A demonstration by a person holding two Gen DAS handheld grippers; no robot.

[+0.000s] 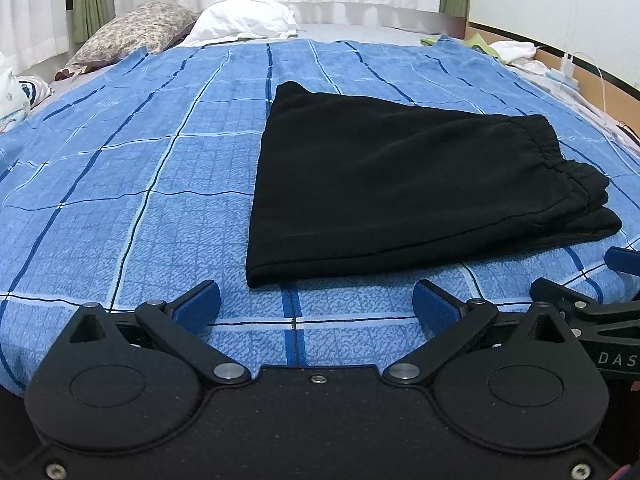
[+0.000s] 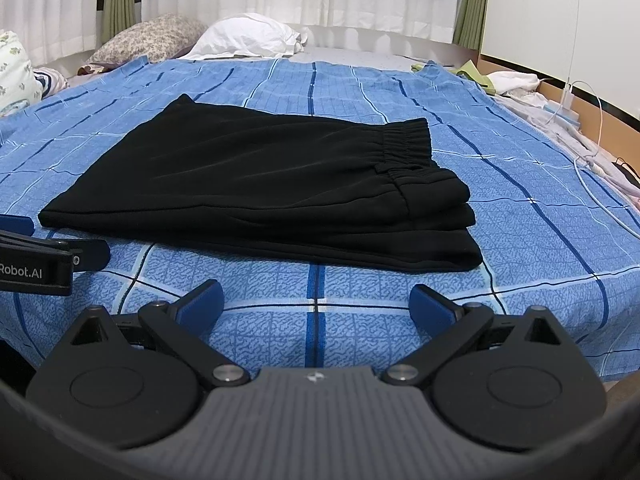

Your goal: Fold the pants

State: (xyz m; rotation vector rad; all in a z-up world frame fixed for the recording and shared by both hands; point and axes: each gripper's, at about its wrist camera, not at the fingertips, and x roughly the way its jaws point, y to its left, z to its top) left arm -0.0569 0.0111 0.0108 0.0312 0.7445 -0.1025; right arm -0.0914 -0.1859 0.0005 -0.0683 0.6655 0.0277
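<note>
Black pants (image 1: 400,184) lie folded in a flat stack on the blue checked bed cover, elastic waistband on the right. They also show in the right wrist view (image 2: 260,188). My left gripper (image 1: 316,300) is open and empty, just short of the stack's near edge. My right gripper (image 2: 316,300) is open and empty, also just short of the near edge. The right gripper's fingers (image 1: 624,260) show at the right edge of the left wrist view. The left gripper's fingers (image 2: 92,252) show at the left edge of the right wrist view.
The blue checked cover (image 1: 120,200) spans the bed. A floral pillow (image 2: 148,40) and a white pillow (image 2: 248,36) lie at the far end before curtains. Clothes (image 2: 508,80), a white cable (image 2: 592,160) and a wooden bed frame (image 2: 600,120) are at the right.
</note>
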